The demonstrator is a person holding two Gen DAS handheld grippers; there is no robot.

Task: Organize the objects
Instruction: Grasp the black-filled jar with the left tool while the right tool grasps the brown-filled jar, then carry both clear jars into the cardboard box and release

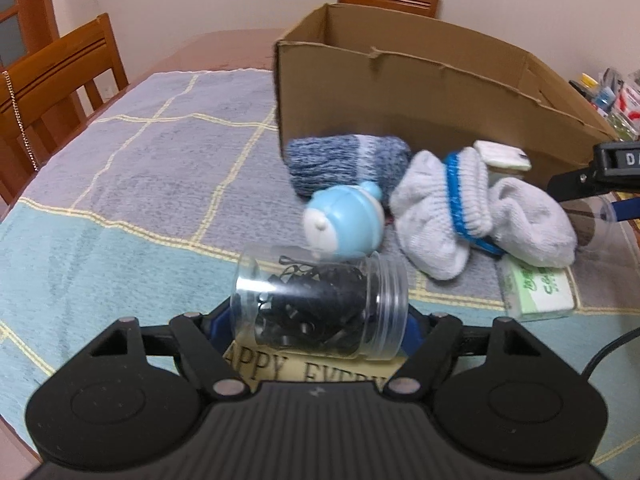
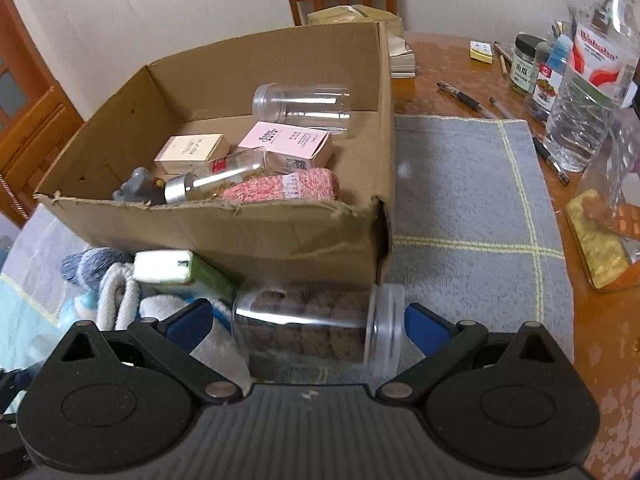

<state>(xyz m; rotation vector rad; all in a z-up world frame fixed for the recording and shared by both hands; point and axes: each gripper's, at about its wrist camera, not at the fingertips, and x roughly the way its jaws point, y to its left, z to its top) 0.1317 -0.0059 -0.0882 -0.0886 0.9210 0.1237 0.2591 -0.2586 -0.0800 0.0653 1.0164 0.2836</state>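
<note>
A clear jar of black hair ties [image 1: 320, 308] lies sideways between the blue pads of my left gripper [image 1: 316, 326], which is shut on its two ends above the checked cloth. My right gripper [image 2: 308, 320] is shut on a clear jar of brown biscuits [image 2: 312, 328], also sideways, just in front of the cardboard box [image 2: 224, 232]. In the left wrist view the right gripper shows at the right edge [image 1: 600, 188]. Between the two lie a blue-and-white toy [image 1: 344, 220], a rolled blue sock [image 1: 344, 164], white socks [image 1: 460, 208] and a green pack [image 1: 536, 288].
The open box holds an empty clear jar [image 2: 304, 106], a pink carton [image 2: 288, 144], a cream carton [image 2: 192, 152], a small bottle [image 2: 216, 178] and a pink sock [image 2: 288, 186]. Water bottles [image 2: 588, 92], pens [image 2: 460, 96] and a snack bag [image 2: 604, 252] crowd the table's right side. Wooden chairs [image 1: 60, 80] stand around.
</note>
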